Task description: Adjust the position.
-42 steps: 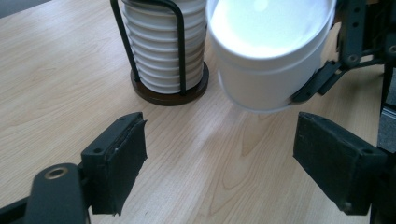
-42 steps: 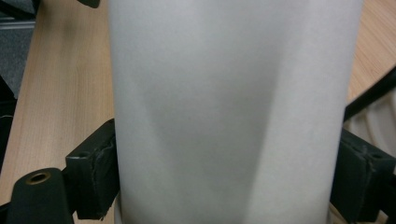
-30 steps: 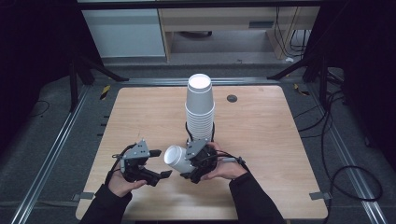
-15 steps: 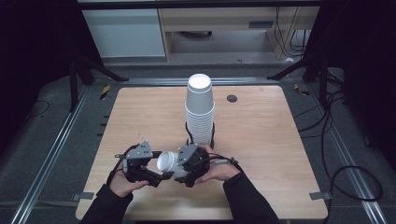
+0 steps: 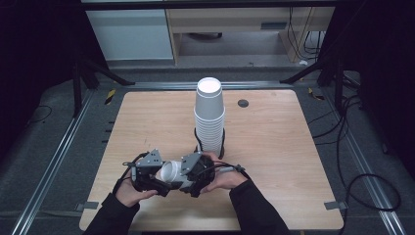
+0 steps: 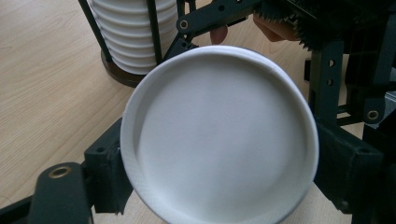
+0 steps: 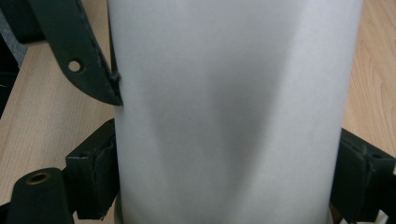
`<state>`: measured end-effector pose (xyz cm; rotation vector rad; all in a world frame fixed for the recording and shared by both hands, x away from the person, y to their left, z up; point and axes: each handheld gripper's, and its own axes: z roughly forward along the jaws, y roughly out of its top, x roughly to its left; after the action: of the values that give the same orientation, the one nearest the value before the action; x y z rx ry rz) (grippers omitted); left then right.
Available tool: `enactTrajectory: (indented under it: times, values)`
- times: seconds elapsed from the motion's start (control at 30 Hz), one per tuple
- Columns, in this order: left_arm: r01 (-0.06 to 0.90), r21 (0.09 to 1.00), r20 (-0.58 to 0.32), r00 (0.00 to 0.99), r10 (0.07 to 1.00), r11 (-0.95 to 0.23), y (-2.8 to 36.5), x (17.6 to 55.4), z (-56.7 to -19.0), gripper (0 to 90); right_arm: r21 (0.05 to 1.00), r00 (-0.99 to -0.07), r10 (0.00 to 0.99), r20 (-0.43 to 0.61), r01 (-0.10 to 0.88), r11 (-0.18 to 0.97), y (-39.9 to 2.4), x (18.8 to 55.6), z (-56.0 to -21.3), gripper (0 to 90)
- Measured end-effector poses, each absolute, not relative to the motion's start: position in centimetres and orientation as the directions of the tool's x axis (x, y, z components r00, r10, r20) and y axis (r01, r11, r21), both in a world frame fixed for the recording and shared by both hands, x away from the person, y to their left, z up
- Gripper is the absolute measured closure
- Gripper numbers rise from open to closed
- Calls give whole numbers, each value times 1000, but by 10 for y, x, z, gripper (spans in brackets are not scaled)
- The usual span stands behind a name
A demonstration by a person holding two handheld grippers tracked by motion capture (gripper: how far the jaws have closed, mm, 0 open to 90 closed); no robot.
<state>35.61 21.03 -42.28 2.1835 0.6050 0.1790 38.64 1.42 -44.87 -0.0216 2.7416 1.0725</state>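
Nearest to you, at the front edge of the desk (image 5: 274, 147), your two hands meet over a single white paper cup (image 5: 170, 172) lying on its side between them. Your right claw (image 5: 188, 176) grips that cup across its wall: in the right gripper view the cup's white side stands between the two black jaws, each pad pressed against it, so this claw is closed on the cup. Your left claw (image 5: 164, 182) sits at the cup's other end, its jaws flanking the round white end that faces its camera. In the left gripper view that round end (image 6: 219, 135) lies between the two jaw pads, which stand right at its rim on either side; whether they truly pinch it or merely frame it, you cannot tell from here. In the same view your right claw's dark linkage crosses just behind the cup, with a fingertip (image 6: 218, 33) of your right hand showing above it. The cup is lifted off the wood, held just above the desk near its front edge. Just beyond your hands, near the middle of the desk, stands the tall stack of white cups (image 5: 210, 117), upright, seated in a dark holder (image 5: 222, 145) with thin black uprights. Farther back, near the far edge, a small dark round grommet (image 5: 242, 103) sits in the desktop.
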Motion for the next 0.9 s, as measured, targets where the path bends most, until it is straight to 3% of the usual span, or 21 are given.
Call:
enactTrajectory:
  times: [0.9]
  values:
    - [373,758,-102,877,469,-534,211,356,-421,211,663,-985,43,-168,-81,745,18,387,-450,114]
